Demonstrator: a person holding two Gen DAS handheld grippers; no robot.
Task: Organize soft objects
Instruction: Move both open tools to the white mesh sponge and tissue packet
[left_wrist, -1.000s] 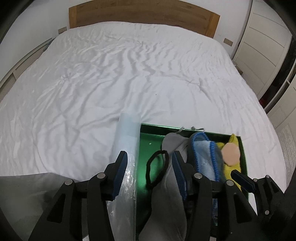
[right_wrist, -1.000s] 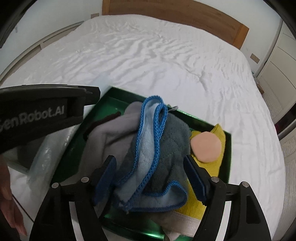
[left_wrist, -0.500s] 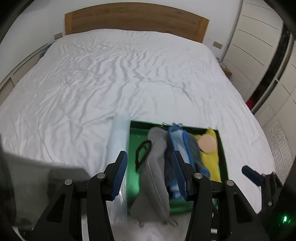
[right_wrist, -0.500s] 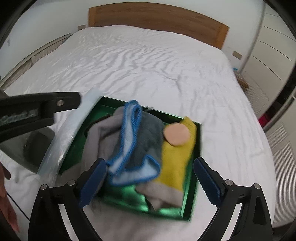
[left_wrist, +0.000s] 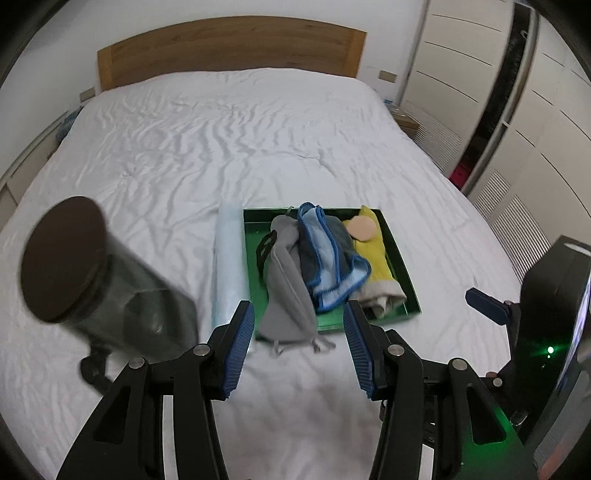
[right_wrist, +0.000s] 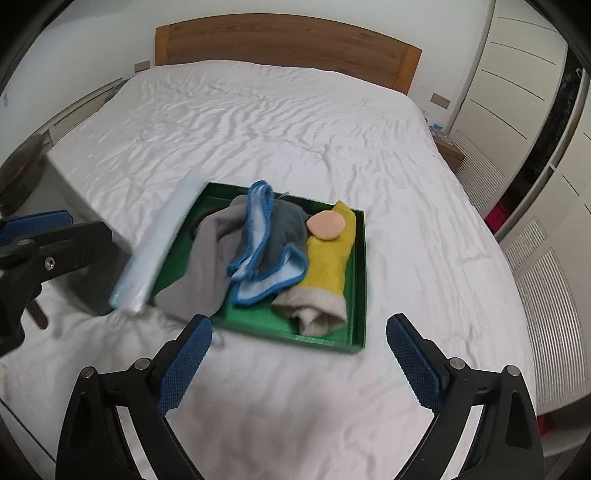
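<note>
Both claws are shown drawn back and raised from the shallow green rectangular tray, which lay close under the cameras a second earlier and is now seen whole, resting on the white wrinkled bed. The right claw is held wide with nothing between its blue pads; its jaws have just been opening, and the blue-edged grey microfibre cloth that lay between them a second ago is left lying in the tray. The left claw is held at a middling width, unchanged, and is likewise empty above bare sheet. Within the tray are seen, from left to right, a grey fabric pouch with a black loop, whose lower end hangs over the near rim onto the bed, the blue-edged cloth, and a yellow towel with a beige hem on which a round peach-coloured puff rests. A pale translucent plastic roll lies just beside the tray's left wall. A dark-lidded glass jar, blurred, stands near the left claw. The withdrawal suggests that the cloth's placement is finished; the overhanging pouch may yet need tucking in.
</note>
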